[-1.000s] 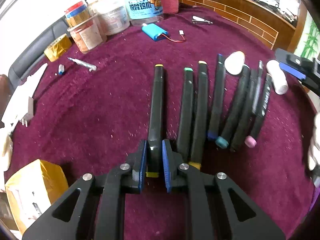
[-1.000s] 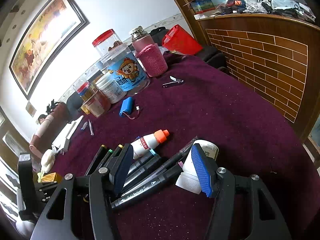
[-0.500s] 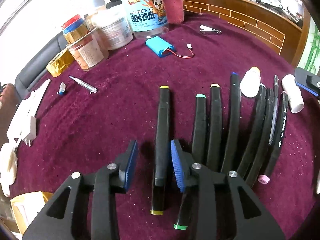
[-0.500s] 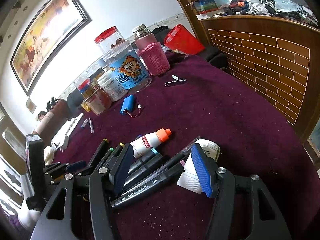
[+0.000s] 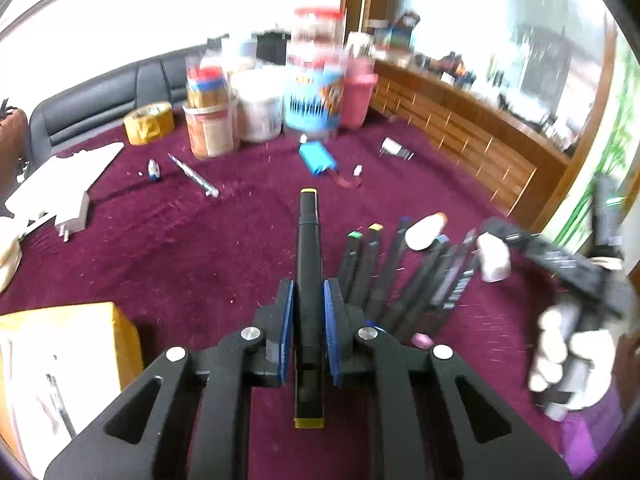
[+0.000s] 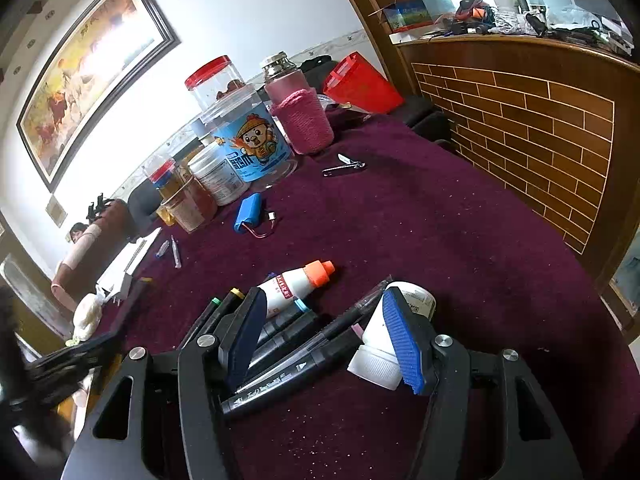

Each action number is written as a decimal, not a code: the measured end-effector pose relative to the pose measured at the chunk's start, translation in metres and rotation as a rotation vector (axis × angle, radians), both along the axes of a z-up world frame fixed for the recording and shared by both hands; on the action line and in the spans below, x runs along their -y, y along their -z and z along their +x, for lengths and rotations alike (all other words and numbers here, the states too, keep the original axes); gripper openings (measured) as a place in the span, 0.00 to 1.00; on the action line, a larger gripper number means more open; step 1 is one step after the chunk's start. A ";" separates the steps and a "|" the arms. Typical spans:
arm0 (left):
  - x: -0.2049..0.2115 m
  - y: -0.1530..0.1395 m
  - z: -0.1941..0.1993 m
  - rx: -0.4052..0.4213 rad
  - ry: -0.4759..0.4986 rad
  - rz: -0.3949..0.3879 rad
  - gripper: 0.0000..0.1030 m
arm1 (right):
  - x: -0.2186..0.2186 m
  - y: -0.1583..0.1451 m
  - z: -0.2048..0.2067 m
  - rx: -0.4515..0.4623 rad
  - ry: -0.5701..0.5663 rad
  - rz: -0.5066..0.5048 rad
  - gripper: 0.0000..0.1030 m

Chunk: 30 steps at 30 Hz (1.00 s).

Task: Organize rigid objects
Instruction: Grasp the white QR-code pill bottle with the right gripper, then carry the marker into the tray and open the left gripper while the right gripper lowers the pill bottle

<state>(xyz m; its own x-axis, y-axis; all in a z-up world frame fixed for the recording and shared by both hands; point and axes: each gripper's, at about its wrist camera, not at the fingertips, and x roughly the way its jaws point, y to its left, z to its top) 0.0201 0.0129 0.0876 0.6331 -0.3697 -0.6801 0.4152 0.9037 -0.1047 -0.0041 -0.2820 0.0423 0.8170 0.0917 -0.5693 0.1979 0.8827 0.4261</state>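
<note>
Markers: one (image 5: 308,264) in left gripper (image 5: 308,332), six on cloth (image 5: 200,264).

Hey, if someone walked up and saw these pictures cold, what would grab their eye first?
Probably the black marker clamped in the left tool, dead centre of the left view. Next, the row of markers lying side by side on the maroon cloth just to its right. Then the cartoon jar among the containers at the table's far side.
</note>
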 end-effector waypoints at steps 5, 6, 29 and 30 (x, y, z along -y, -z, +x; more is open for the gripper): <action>-0.034 -0.024 -0.039 0.031 -0.026 -0.162 0.12 | -0.002 0.000 -0.001 -0.002 0.014 -0.029 0.54; -0.042 -0.027 -0.046 0.033 -0.035 -0.192 0.12 | -0.002 0.000 0.000 -0.003 0.016 -0.035 0.54; -0.203 -0.021 -0.145 0.067 -0.267 -0.474 0.12 | 0.026 0.009 -0.015 -0.180 0.126 0.031 0.55; -0.206 -0.019 -0.145 0.064 -0.275 -0.479 0.12 | 0.025 0.011 -0.012 -0.198 0.120 0.031 0.55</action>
